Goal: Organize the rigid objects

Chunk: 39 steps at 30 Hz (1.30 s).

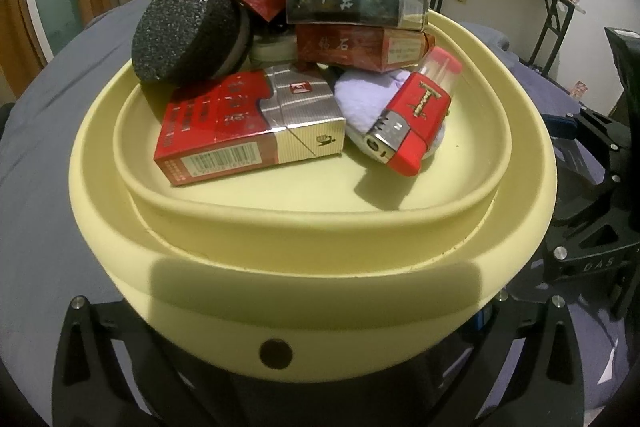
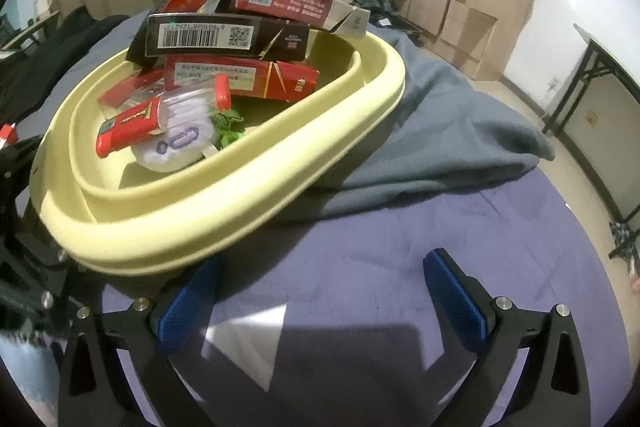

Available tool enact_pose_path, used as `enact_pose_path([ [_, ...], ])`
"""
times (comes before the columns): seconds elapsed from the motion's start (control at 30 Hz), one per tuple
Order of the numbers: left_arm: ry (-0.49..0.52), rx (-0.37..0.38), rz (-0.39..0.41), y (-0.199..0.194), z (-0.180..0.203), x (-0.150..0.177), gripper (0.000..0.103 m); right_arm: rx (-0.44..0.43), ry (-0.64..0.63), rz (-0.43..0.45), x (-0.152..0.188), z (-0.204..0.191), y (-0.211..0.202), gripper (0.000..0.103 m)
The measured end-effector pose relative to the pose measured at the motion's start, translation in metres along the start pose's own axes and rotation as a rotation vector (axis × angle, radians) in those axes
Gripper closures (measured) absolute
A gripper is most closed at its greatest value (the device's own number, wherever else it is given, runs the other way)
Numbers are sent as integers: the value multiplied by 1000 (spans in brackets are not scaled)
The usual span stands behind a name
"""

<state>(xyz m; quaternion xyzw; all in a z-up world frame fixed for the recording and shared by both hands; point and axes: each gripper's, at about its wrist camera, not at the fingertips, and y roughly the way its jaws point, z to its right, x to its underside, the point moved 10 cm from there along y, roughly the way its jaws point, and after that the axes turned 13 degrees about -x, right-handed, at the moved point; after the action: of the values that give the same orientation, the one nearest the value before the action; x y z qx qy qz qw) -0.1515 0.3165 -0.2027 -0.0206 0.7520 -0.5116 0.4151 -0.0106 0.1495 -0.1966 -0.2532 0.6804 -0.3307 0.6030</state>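
The cream tray (image 1: 312,291), heaped with cigarette packs (image 1: 248,123) and a red lighter (image 1: 416,119) whose metal head points toward the left camera, sits tilted above the bed (image 2: 400,227). The left claw (image 1: 276,351) clamps its near rim; the right claw (image 2: 320,303) gapes apart, empty, beside the tray.

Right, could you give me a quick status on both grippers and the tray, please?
Left gripper at the yellow tray's near rim, grip hidden. Right gripper open, empty, beside the tray. Cigarette packs and red lighter piled inside. Nothing blocking.
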Motion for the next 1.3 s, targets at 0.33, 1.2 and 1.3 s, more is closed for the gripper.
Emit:
enact_pose_path([
  [0.33,-21,-21,11,4,1,-1,0,-13,8,-3,7,-7,-6,0],
  [1.2,-12,-18,4,4,-2,-2,0,-14,7,-7,3,-4,-7,0],
  [1.3,-12,-18,5,4,-2,-1,0,-14,7,-7,3,-5,-7,0],
])
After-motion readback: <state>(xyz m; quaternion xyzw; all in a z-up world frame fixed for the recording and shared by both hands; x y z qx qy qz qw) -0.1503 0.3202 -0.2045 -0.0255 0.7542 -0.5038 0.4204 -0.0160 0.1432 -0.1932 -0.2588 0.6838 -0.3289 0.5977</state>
